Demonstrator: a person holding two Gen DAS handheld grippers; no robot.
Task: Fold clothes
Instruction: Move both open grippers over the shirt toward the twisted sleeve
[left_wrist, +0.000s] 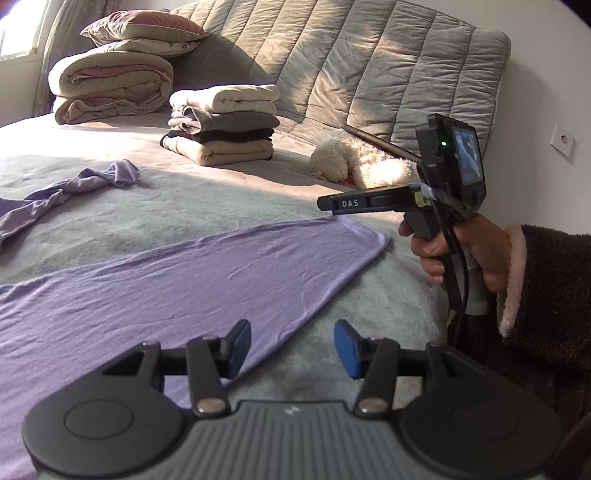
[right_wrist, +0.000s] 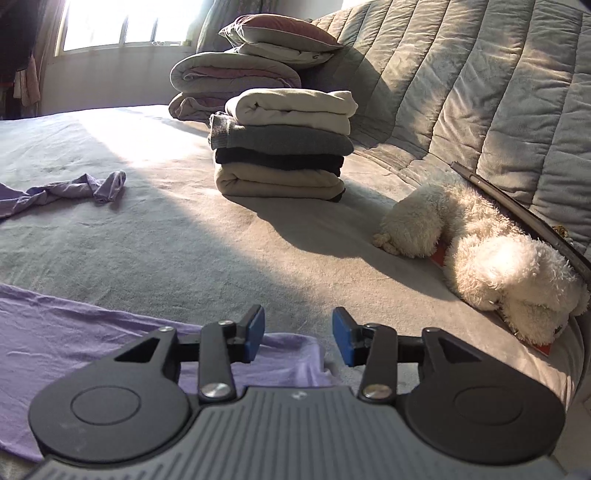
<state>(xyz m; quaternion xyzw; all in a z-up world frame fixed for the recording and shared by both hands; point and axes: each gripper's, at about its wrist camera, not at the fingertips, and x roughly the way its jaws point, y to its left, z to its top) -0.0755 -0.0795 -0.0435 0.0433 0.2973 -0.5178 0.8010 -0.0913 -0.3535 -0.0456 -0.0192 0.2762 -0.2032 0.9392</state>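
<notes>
We look from two wrist cameras, each set low behind its own gripper and facing forward along the fingers across the bed (left_wrist: 155, 206) toward the quilted headboard (left_wrist: 369, 66). Our left view sits further back and to the left, close above the lilac garment (left_wrist: 184, 280), and it catches the right gripper (left_wrist: 332, 203) from the side at its right. Our right view sits nearer the headboard (right_wrist: 480, 92), close to the plush toy (right_wrist: 480, 254). Both views share the folded stack (left_wrist: 221, 125) (right_wrist: 284, 144), the rolled quilts (left_wrist: 110, 88) (right_wrist: 236, 74) and the toy (left_wrist: 354, 162).
</notes>
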